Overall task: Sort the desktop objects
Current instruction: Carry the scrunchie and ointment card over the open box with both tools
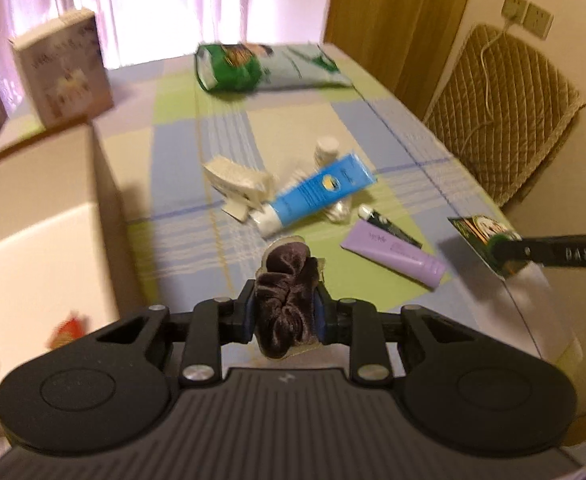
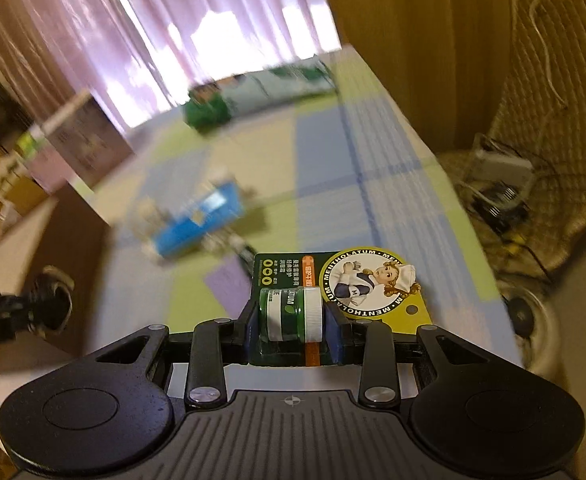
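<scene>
Left hand-held gripper (image 1: pixel 287 314): pressed together on a dark purple velvet scrunchie (image 1: pixel 289 292), which bulges above and below the pads; a bit of card backing shows behind the fabric. It is held clear of the worktop.
Right hand-held gripper (image 2: pixel 293 320): pinching a small green jar (image 2: pixel 291 314) with a white lid, lying sideways between the pads and fixed to a green and yellow card (image 2: pixel 357 280) printed with a nurse figure. In the left view the same card hangs at the right edge, above the worktop, with a bit of the person's hand below it.
Worktop (image 1: pixel 229 144): covered in a checked cloth of blue, green and cream.
Box (image 1: pixel 33 216): open cardboard box at the left edge of the worktop, near the left hand-held gripper; something red lies blurred inside.
Blue tube (image 1: pixel 317 192): lies slanted in the middle of the worktop, white cap toward the camera, touching the small items around it.
White packet (image 1: pixel 239 184): just left of the blue tube, touching its cap end.
White bottle (image 1: pixel 327 150): upright just behind the blue tube.
Purple tube (image 1: pixel 393 254): lies flat right of the scrunchie, near the front edge.
Dark tube (image 1: pixel 389 226): thin, with a white cap, just behind the purple tube.
Green bag (image 1: pixel 269 66): lies flat at the far end of the worktop.
Carton (image 1: pixel 63 66): stands upright at the far left, behind the box.
Chair (image 1: pixel 505 120): quilted tan back, just beside the worktop's right side.
</scene>
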Demonstrator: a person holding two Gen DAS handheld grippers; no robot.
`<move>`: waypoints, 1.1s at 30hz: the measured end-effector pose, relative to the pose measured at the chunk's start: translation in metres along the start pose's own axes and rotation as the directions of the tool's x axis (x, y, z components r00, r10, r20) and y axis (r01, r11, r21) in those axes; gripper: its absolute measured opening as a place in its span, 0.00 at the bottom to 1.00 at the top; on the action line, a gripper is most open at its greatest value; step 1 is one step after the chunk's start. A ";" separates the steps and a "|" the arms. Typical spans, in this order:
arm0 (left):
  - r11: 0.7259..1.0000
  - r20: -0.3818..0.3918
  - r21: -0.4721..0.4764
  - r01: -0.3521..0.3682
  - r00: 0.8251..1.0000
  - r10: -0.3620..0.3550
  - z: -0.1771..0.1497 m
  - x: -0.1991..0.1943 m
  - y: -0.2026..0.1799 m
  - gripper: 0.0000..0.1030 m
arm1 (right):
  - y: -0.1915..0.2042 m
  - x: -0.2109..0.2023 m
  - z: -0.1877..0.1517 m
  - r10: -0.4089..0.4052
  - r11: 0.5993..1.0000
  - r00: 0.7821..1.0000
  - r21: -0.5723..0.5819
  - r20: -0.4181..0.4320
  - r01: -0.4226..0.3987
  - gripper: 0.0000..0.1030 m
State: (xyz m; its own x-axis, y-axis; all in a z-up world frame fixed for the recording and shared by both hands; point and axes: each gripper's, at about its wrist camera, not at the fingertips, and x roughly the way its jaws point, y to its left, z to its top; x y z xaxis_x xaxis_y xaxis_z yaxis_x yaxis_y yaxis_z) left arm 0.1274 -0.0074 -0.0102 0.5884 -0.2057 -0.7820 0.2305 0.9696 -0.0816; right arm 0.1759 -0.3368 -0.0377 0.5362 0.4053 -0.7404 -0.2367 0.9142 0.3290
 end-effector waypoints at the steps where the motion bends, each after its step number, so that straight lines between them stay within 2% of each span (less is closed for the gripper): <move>1: 1.000 0.018 -0.005 -0.006 1.000 0.006 0.001 -0.011 0.006 0.22 | 0.008 -0.002 0.005 0.022 1.000 1.000 -0.004 0.014 -0.022 0.35; 6: 0.996 0.094 -0.048 -0.068 0.993 0.073 0.002 -0.057 0.041 0.22 | 0.060 -0.009 0.024 0.141 0.988 0.988 -0.075 0.064 -0.136 0.35; 10: 0.982 0.110 -0.119 -0.147 0.981 0.160 -0.006 -0.082 0.082 0.22 | 0.111 -0.004 0.029 0.247 0.960 0.967 -0.153 0.069 -0.234 0.35; 14: 0.955 0.103 -0.188 -0.230 0.962 0.252 -0.017 -0.103 0.126 0.22 | 0.165 0.003 0.030 0.359 0.912 0.932 -0.233 0.057 -0.337 0.35; 18: 0.934 0.087 -0.212 -0.289 0.946 0.312 -0.024 -0.118 0.162 0.22 | 0.220 0.014 0.028 0.447 0.851 0.894 -0.320 0.025 -0.417 0.35; 23: 0.927 0.061 -0.197 -0.319 0.940 0.336 -0.030 -0.129 0.201 0.22 | 0.282 0.033 0.023 0.502 0.779 0.864 -0.419 -0.030 -0.467 0.36; 28: 0.943 0.029 -0.116 -0.312 0.948 0.317 -0.033 -0.123 0.230 0.22 | 0.329 0.066 0.019 0.506 0.737 0.859 -0.474 -0.085 -0.481 0.36; 33: 0.952 -0.025 -0.062 -0.299 0.954 0.298 -0.028 -0.095 0.256 0.22 | 0.362 0.107 0.013 0.442 0.744 0.886 -0.496 -0.140 -0.449 0.36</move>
State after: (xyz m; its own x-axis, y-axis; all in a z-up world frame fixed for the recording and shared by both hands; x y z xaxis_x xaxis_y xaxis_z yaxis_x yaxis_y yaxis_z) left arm 0.1087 0.2636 0.0254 0.6109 0.0955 -0.7860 -0.0044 0.9931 0.1172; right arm 0.1587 0.0373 0.0095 0.2575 0.7631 -0.5928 -0.8183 0.4985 0.2862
